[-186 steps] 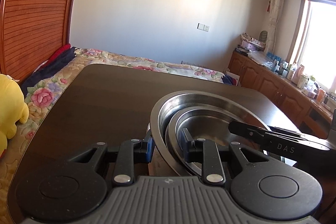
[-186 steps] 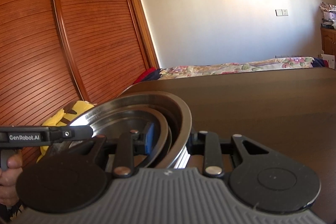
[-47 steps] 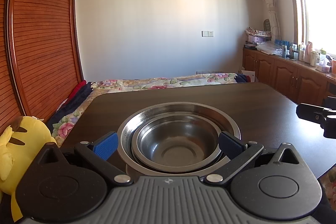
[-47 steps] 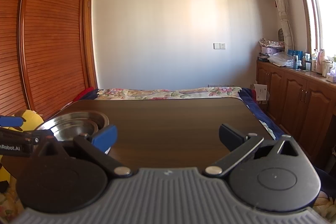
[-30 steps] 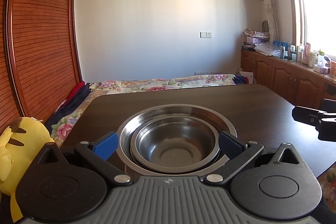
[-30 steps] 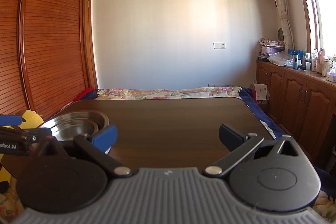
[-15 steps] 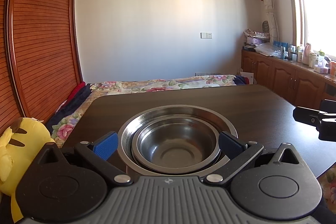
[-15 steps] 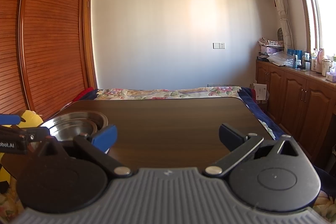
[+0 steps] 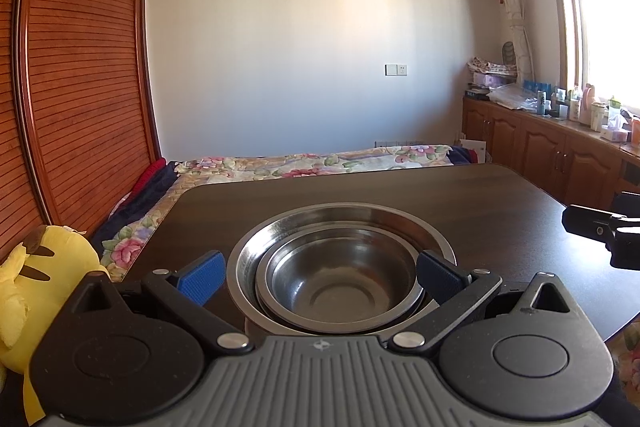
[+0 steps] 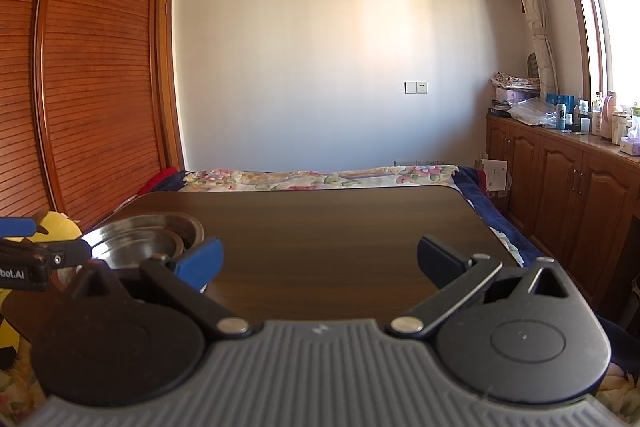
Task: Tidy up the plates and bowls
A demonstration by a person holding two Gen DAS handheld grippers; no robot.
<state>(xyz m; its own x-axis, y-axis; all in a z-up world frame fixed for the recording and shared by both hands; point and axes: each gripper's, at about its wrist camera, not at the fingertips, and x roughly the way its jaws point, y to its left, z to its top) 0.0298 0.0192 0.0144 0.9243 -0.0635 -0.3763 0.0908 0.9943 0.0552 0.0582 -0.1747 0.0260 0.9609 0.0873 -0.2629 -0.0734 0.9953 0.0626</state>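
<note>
A stack of nested steel bowls [image 9: 340, 267] sits on the dark wooden table [image 9: 500, 211], a smaller bowl [image 9: 340, 279] inside a wider one. My left gripper [image 9: 320, 273] is open just in front of the stack, its blue-padded fingers [image 9: 200, 277] spread wider than the bowls and touching nothing. In the right wrist view the same bowl stack [image 10: 148, 237] stands at the table's left. My right gripper [image 10: 320, 259] hangs open over the table's near edge, with nothing between its fingers. The left gripper's finger [image 10: 40, 253] pokes in from the left there.
A yellow plush toy [image 9: 36, 279] lies left of the table by the slatted wardrobe [image 9: 76, 87]. A flowered bedspread [image 9: 312, 161] lies beyond the table's far edge. Wooden cabinets [image 10: 568, 187] with bottles run along the right wall under the window.
Six seconds ago both grippers were shut on the rims of the bowl stack. They have let go and drawn back; over the last second almost nothing has moved.
</note>
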